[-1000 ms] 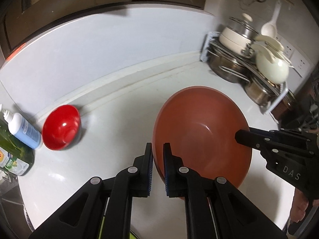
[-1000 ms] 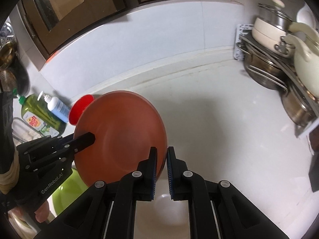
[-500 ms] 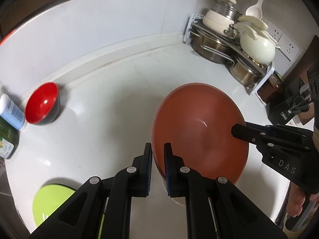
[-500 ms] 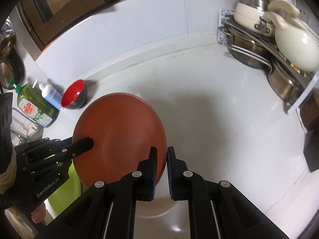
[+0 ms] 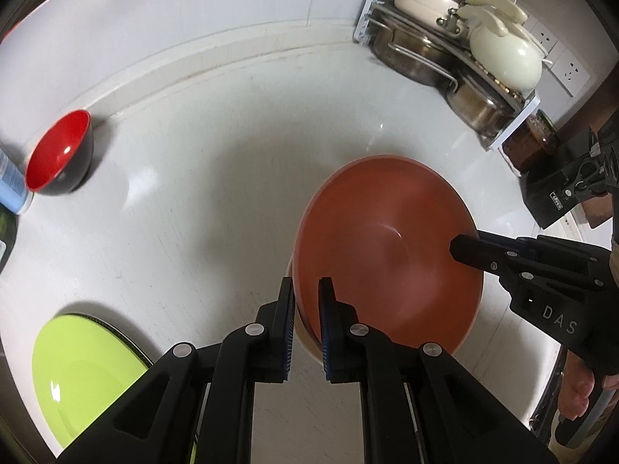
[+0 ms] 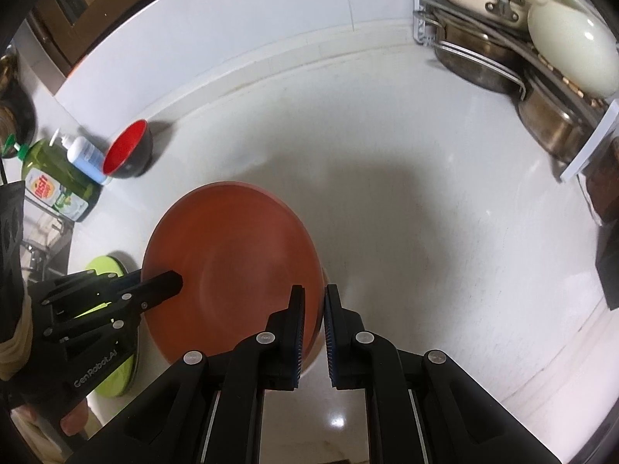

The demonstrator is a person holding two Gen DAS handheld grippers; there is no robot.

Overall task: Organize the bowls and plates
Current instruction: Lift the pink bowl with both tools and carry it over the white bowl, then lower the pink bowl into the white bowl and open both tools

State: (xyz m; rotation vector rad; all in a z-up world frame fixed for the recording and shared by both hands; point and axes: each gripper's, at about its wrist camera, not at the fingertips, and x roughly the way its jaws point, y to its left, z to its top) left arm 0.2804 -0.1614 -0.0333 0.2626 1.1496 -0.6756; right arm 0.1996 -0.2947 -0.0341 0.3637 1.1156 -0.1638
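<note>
At 9 o'clock, the red bowl [image 5: 58,154] and green plate [image 5: 85,371] sit apart on the counter [image 5: 201,201], not yet sorted. At centre, I hold the brown plate [image 5: 387,255] aloft: left hand-held gripper [image 5: 306,324] and right hand-held gripper [image 6: 313,332] each clamp its rim. Most organizing remains.

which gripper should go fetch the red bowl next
Left, probably. The red bowl sits at the far left of the counter, on the left gripper side. Both now clamp the orange plate; the right gripper would have to cross over.
</note>
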